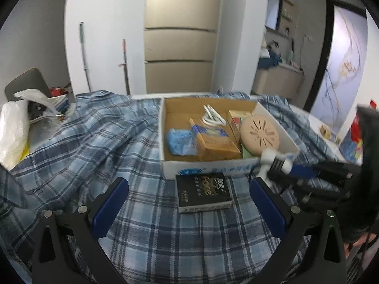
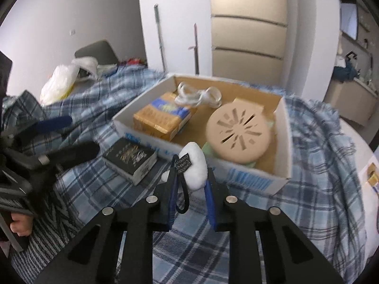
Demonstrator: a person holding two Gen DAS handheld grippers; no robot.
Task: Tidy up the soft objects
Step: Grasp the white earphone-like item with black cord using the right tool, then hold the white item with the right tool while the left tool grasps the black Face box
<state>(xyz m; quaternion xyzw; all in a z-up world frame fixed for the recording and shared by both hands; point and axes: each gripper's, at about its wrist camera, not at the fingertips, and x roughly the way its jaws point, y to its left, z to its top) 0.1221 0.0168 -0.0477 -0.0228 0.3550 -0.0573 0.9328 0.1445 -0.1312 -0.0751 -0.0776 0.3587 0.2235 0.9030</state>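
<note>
A white cardboard box (image 1: 165, 127) (image 2: 283, 142) sits on a blue plaid blanket (image 1: 90, 139). It holds a tan round slotted pad (image 1: 260, 134) (image 2: 238, 133), an orange packet (image 1: 214, 143) (image 2: 163, 118), a blue soft pack (image 1: 181, 140) and a white cord (image 1: 213, 118) (image 2: 199, 95). My right gripper (image 2: 190, 170) is shut on a small white plush with a black tag and loop (image 2: 195, 169), just in front of the box's near wall; it also shows in the left wrist view (image 1: 279, 163). My left gripper (image 1: 188, 196) is open over a black box labelled "Face" (image 1: 203, 193) (image 2: 131, 158).
White plastic bags (image 1: 14, 127) (image 2: 61, 81) and clutter lie at the far left by a grey chair back (image 1: 26, 80). Beige drawers (image 1: 180, 54) and white walls stand behind. Small packets (image 1: 328, 131) lie on the white tabletop at right.
</note>
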